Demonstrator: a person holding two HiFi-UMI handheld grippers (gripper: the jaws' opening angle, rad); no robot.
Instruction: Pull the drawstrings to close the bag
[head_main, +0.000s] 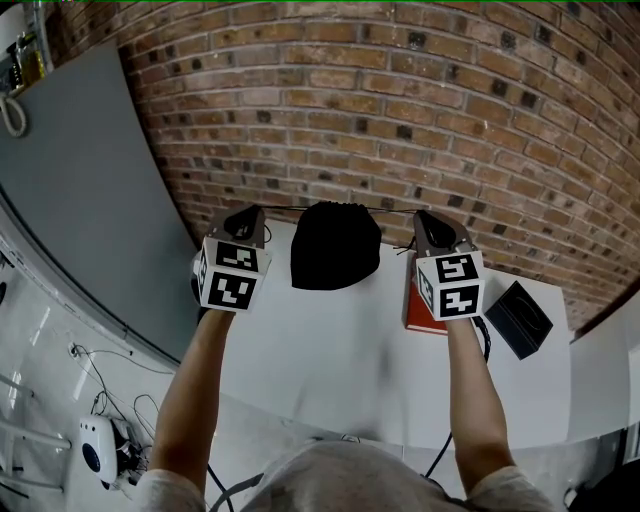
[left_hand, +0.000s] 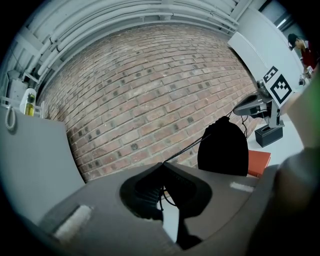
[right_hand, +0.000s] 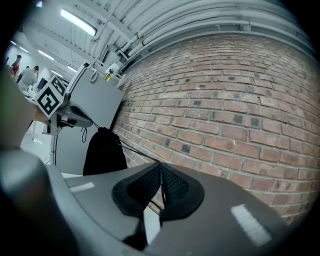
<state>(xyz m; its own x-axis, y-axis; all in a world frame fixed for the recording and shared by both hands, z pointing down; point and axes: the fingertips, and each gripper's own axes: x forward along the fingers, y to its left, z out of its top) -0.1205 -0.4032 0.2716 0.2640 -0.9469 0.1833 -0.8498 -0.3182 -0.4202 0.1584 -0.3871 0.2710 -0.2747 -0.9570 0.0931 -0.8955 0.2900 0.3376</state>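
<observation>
Near edge: both forearms reach out over the white desk (head_main: 340, 370), one claw each. Left claw (head_main: 248, 214) is clamped tight on the left drawstring (left_hand: 192, 145), a thin black cord whose slack end loops down behind the pads. Right claw (head_main: 428, 216) is the same, pinched hard on the right drawstring (right_hand: 136, 151). Both cords run taut and near level from the claw tips to the bag mouth. Black bag (head_main: 335, 245) sits between the two claws toward the rear of the desk, neck bunched to a point. Bottom probably rests on the desk, hard to confirm from these angles. Red slab (head_main: 420, 312) lies just below the right claw, black box (head_main: 520, 318) further right. Grey panel (head_main: 90, 190) at left, brick wall (head_main: 400, 100) behind everything
</observation>
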